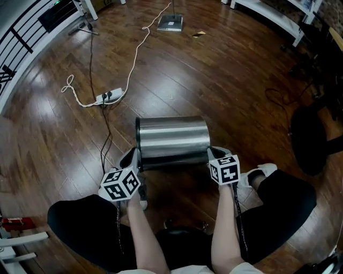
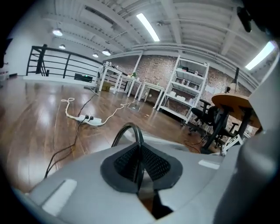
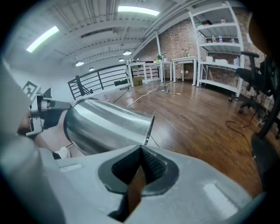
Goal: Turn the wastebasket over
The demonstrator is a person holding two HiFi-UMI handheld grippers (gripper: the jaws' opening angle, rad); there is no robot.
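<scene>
The wastebasket (image 1: 172, 138), a shiny steel cylinder, lies on its side across the wood floor in front of my knees, with its black-rimmed end to the left. My left gripper (image 1: 136, 159) is at that left end. In the left gripper view the thin black rim (image 2: 129, 127) curves down into the shut jaws (image 2: 139, 152). My right gripper (image 1: 213, 153) is at the right end. In the right gripper view the steel body (image 3: 103, 124) fills the left, and its thin end edge (image 3: 149, 126) runs into the shut jaws (image 3: 141, 152). Neither opening is visible from above.
A white power strip (image 1: 110, 96) with white and black cables lies on the floor beyond the basket. A flat white device (image 1: 170, 23) sits farther back. A black railing (image 1: 24, 37) lines the left, a black office chair (image 1: 314, 140) stands right, and white shelving (image 1: 268, 13) is behind.
</scene>
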